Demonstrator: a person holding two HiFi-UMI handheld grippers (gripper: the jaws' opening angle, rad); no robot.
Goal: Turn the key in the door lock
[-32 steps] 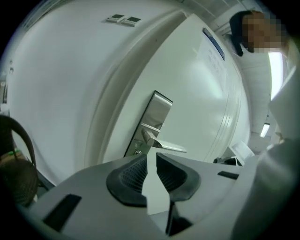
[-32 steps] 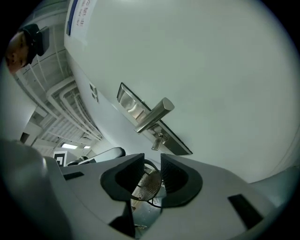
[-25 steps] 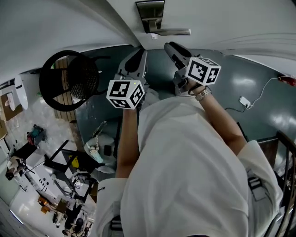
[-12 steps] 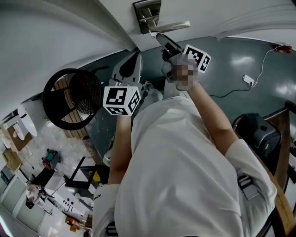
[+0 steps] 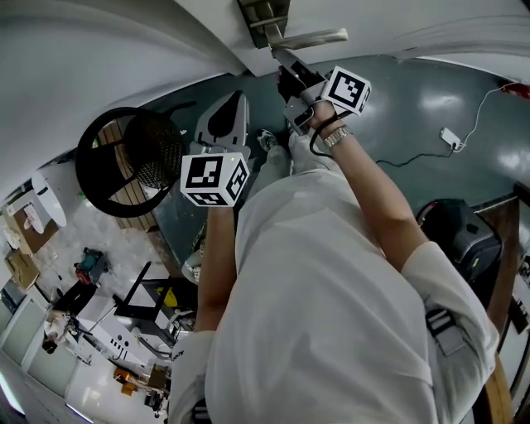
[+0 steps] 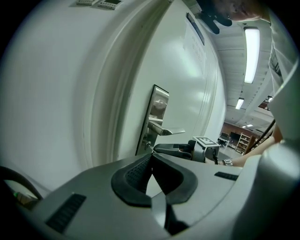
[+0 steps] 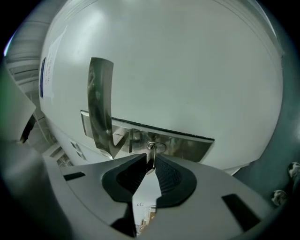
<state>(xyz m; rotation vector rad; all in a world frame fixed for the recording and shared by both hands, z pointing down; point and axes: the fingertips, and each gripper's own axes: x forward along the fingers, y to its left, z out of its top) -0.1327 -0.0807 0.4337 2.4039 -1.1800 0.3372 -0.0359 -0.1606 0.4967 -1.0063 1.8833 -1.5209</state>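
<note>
The door's steel lock plate (image 5: 263,15) with its lever handle (image 5: 310,37) is at the top of the head view. My right gripper (image 5: 279,60) reaches in just under the lever. In the right gripper view the key (image 7: 151,158) hangs edge-on from the lock in the plate (image 7: 187,145), a wire ring (image 7: 156,146) at its head. It lies between the tips of my right gripper (image 7: 149,163), whose jaws are closing around it with a thin gap still showing. My left gripper (image 6: 151,161) is shut on nothing and held away from the door, below the lever (image 6: 168,131).
A black round mesh chair (image 5: 128,157) stands left of the person by the wall. A white cable and plug (image 5: 451,137) lie on the grey floor at the right, near a dark object (image 5: 451,228). Cluttered desks (image 5: 91,331) fill the lower left.
My right gripper has moved up to the lock below the lever and rolled, so its cube now faces another way. The left gripper has shifted only a little.
</note>
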